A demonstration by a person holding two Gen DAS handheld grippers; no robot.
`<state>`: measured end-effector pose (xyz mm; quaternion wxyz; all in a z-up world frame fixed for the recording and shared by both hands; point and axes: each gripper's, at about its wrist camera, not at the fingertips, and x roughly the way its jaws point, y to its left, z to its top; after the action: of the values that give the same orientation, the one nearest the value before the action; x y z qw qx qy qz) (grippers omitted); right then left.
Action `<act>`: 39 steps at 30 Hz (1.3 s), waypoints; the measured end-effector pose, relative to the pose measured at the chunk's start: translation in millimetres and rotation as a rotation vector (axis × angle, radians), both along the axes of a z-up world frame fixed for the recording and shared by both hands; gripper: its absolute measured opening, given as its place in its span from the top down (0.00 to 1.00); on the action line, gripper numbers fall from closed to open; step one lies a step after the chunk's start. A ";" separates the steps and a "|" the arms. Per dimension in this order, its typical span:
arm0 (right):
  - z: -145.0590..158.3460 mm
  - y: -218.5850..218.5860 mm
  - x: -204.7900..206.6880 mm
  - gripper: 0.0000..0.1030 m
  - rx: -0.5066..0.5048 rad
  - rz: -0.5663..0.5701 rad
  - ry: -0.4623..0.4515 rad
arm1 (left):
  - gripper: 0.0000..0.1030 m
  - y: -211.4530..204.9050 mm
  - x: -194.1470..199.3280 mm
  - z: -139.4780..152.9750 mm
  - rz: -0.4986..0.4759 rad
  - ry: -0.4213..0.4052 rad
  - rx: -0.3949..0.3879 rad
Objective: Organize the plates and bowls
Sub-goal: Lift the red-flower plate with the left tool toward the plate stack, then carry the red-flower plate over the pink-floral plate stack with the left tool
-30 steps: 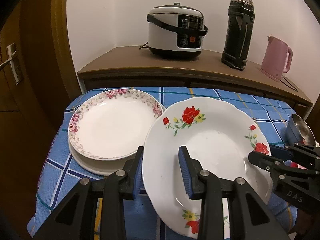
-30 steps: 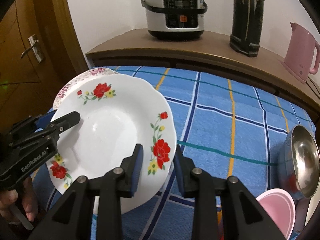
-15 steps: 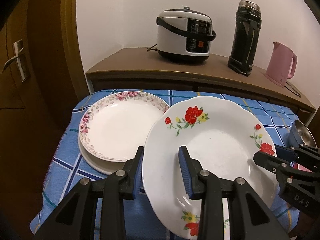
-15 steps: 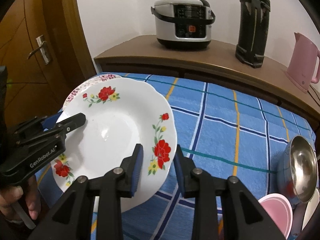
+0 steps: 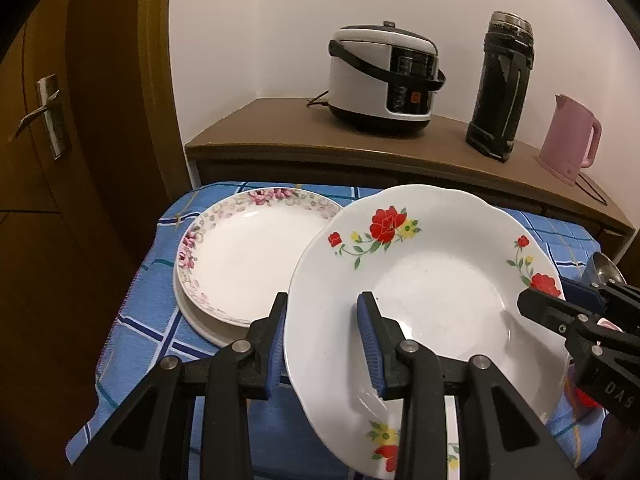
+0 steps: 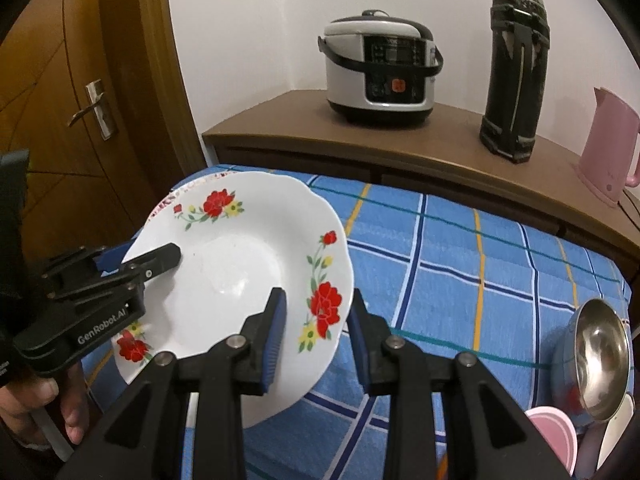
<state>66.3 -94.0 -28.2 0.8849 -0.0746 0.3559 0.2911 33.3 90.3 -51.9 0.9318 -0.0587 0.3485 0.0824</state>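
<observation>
Left claw [image 5: 322, 340] grips the near-left rim of the red-flower plate [image 5: 432, 280], one blue pad under the rim and one on the upper face. Right claw [image 6: 316, 334] clamps the opposite rim of the same plate, beside a large red flower, so the plate is carried between both, tilted, above the blue checked cloth [image 6: 460, 264]. In the right wrist view the left claw's black body reads "GenRobot.AI", and a hand [image 6: 44, 408] shows beneath it at the lower left edge. In the left wrist view the right claw's body bears the letters "DAS".

To the left of the held plate lies a pink-flower plate [image 5: 248, 256], stacked on a plain white plate [image 5: 200, 320] whose edge shows below it. At the right edge of the cloth stands a steel bowl [image 6: 600, 352], with a pink bowl [image 6: 556, 436] just in front of it.

Behind the cloth, a brown counter [image 5: 280, 128] carries a white rice cooker [image 5: 380, 76] with a dark control panel and an orange button, its panel text too small to read, a black flask [image 5: 502, 88], and a pink kettle [image 5: 568, 140]. A wooden door [image 5: 36, 140] with a metal handle stands at the left.
</observation>
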 end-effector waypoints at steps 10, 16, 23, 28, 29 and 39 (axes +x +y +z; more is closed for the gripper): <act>18.9 21.0 -3.6 0.69 0.017 0.024 -0.058 | 0.64 16.7 -5.5 17.5 0.044 -0.035 0.014; 30.0 38.6 -1.0 0.69 0.022 0.042 -0.082 | 0.64 32.1 -7.0 27.0 0.076 -0.056 0.026; 46.8 58.3 4.0 0.69 0.046 0.054 -0.114 | 0.64 48.8 -8.4 42.1 0.107 -0.092 0.048; 54.7 69.6 7.2 0.69 0.060 0.055 -0.133 | 0.64 57.9 -6.9 48.5 0.117 -0.110 0.051; 55.3 71.6 7.8 0.69 0.059 0.056 -0.135 | 0.64 59.6 -6.2 49.1 0.118 -0.112 0.050; 52.3 93.9 21.5 0.69 0.046 0.052 -0.139 | 0.64 74.3 4.3 47.5 0.140 -0.102 0.043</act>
<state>87.8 -0.1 24.0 0.9010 -0.0837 0.2848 0.3163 37.6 164.6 -4.5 0.9413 -0.0670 0.2940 0.1517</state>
